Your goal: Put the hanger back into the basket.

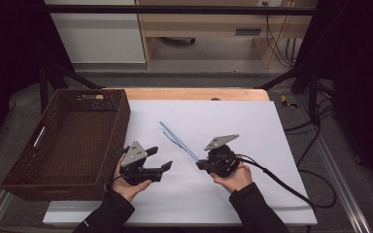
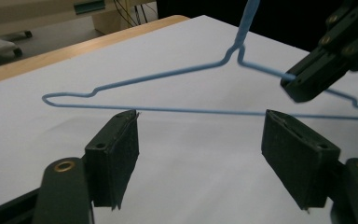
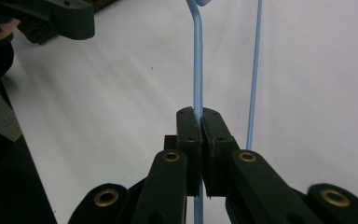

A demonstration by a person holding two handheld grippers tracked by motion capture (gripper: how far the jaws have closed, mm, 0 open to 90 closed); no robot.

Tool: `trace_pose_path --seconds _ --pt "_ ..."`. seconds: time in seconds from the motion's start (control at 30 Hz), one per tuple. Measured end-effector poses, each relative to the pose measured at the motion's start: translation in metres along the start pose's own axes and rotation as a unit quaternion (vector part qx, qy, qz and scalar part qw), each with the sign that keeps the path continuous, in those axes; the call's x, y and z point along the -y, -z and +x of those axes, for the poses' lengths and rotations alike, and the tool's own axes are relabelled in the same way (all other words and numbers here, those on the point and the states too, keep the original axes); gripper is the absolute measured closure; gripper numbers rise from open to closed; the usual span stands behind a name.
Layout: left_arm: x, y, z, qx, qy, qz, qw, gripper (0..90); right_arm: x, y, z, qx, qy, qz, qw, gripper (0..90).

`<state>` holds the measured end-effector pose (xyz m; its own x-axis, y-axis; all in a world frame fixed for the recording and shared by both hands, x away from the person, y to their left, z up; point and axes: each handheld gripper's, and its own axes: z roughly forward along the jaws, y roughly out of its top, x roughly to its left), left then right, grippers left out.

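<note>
A light blue wire hanger [image 1: 177,140] is held off the white sheet [image 1: 233,121], tilted up toward the far left. My right gripper [image 1: 199,165] is shut on one of its wires, and the right gripper view shows the jaws [image 3: 199,114] clamped on that wire [image 3: 197,70]. My left gripper [image 1: 160,158] is open, beside the basket and just left of the hanger. In the left gripper view the hanger [image 2: 168,74] hangs just beyond the wide-open jaws [image 2: 200,126], its bottom bar crossing near their tips. There the right gripper [image 2: 291,86] grips its shoulder wire.
A brown wicker basket [image 1: 121,121] stands at the table's left, with nothing in it. The wooden table edge [image 1: 194,93] shows past the sheet. Cables [image 1: 315,145] lie on the floor at the right. A cable [image 1: 277,182] trails from the right gripper across the sheet.
</note>
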<state>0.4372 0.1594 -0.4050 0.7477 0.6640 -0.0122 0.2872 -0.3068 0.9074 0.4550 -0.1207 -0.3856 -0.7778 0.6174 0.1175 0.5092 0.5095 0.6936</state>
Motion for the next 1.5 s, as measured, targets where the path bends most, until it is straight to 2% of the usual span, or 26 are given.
trace_pose_path --seconds 0.03,0.13,0.17,0.2,0.23,0.33,0.37,0.5,0.53,0.6,0.63,0.73,0.8,0.9,1.07,1.13,1.17,1.2,1.27,1.33,1.37,1.4,1.5 --pt "0.000 0.000 0.000 0.000 0.000 0.000 1.0000 24.9 0.000 0.000 0.000 0.000 0.000 0.000 1.0000 87.8" --pt "-0.004 0.005 0.000 -0.005 -0.017 0.004 0.9998 23.7 -0.002 0.011 -0.006 -0.014 0.006 -0.008 0.9999 87.8" --pt "-0.006 0.007 0.000 -0.008 -0.025 0.007 0.9996 22.6 -0.002 0.018 -0.009 -0.025 0.014 -0.012 0.9995 87.8" --pt "-0.010 0.011 -0.001 -0.012 -0.041 0.010 0.9990 22.3 -0.002 0.021 -0.010 -0.031 0.014 -0.013 0.9993 87.8" --pt "-0.010 0.011 -0.001 -0.012 -0.041 0.010 0.9990 21.8 -0.002 0.021 -0.010 -0.031 0.014 -0.013 0.9993 87.8" --pt "-0.018 0.015 -0.003 -0.021 -0.065 0.019 0.9975 20.9 -0.002 0.031 -0.013 -0.051 0.023 -0.015 0.9983 87.8" --pt "-0.018 0.015 -0.003 -0.021 -0.065 0.019 0.9975 20.6 -0.002 0.031 -0.013 -0.051 0.023 -0.015 0.9983 87.8" --pt "-0.024 0.015 -0.003 -0.028 -0.092 0.028 0.9950 19.3 -0.001 0.038 -0.013 -0.071 0.029 -0.011 0.9970 87.8" --pt "-0.025 0.014 -0.004 -0.028 -0.095 0.029 0.9947 18.2 -0.001 0.040 -0.013 -0.076 0.037 -0.008 0.9964 87.8" --pt "-0.027 0.009 -0.006 -0.026 -0.110 0.039 0.9929 16.8 0.000 0.041 -0.012 -0.079 0.038 -0.005 0.9961 87.8" --pt "-0.027 0.009 -0.006 -0.026 -0.110 0.039 0.9929 16.0 0.000 0.041 -0.012 -0.079 0.038 -0.005 0.9961 87.8" --pt "-0.028 0.003 -0.008 -0.022 -0.128 0.053 0.9901 15.0 0.002 0.042 -0.012 -0.093 0.041 -0.007 0.9948 87.8" --pt "-0.030 0.000 -0.009 -0.021 -0.145 0.067 0.9869 13.1 0.005 0.042 -0.013 -0.100 0.040 -0.008 0.9941 87.8" --pt "-0.033 -0.003 -0.010 -0.016 -0.165 0.078 0.9830 12.8 0.007 0.042 -0.014 -0.099 0.039 -0.003 0.9943 87.8" --pt "-0.035 -0.008 -0.016 -0.011 -0.202 0.094 0.9749 13.4 0.011 0.042 -0.016 -0.106 0.034 0.001 0.9938 87.8" --pt "-0.036 -0.010 -0.018 -0.012 -0.219 0.102 0.9703 14.2 0.013 0.042 -0.018 -0.111 0.030 0.003 0.9934 87.8" --pt "-0.036 -0.012 -0.021 -0.010 -0.231 0.107 0.9670 14.6 0.013 0.042 -0.019 -0.113 0.029 0.006 0.9931 87.8" --pt "-0.036 -0.012 -0.021 -0.010 -0.231 0.107 0.9670 15.0 0.013 0.042 -0.019 -0.113 0.029 0.006 0.9931 87.8" --pt "-0.037 -0.014 -0.023 -0.013 -0.249 0.113 0.9619 15.2 0.014 0.043 -0.019 -0.116 0.030 0.005 0.9928 87.8" --pt "-0.037 -0.016 -0.026 -0.013 -0.258 0.113 0.9594 15.6 0.015 0.043 -0.019 -0.120 0.027 0.008 0.9924 87.8" --pt "-0.037 -0.017 -0.027 -0.014 -0.268 0.114 0.9567 15.7 0.015 0.043 -0.019 -0.121 0.026 0.010 0.9922 87.7" --pt "-0.036 -0.018 -0.028 -0.013 -0.272 0.115 0.9554 16.1 0.016 0.043 -0.019 -0.122 0.027 0.010 0.9921 87.7" --pt "-0.034 -0.023 -0.031 -0.017 -0.295 0.124 0.9472 17.6 0.017 0.042 -0.020 -0.128 0.025 0.008 0.9914 87.8"
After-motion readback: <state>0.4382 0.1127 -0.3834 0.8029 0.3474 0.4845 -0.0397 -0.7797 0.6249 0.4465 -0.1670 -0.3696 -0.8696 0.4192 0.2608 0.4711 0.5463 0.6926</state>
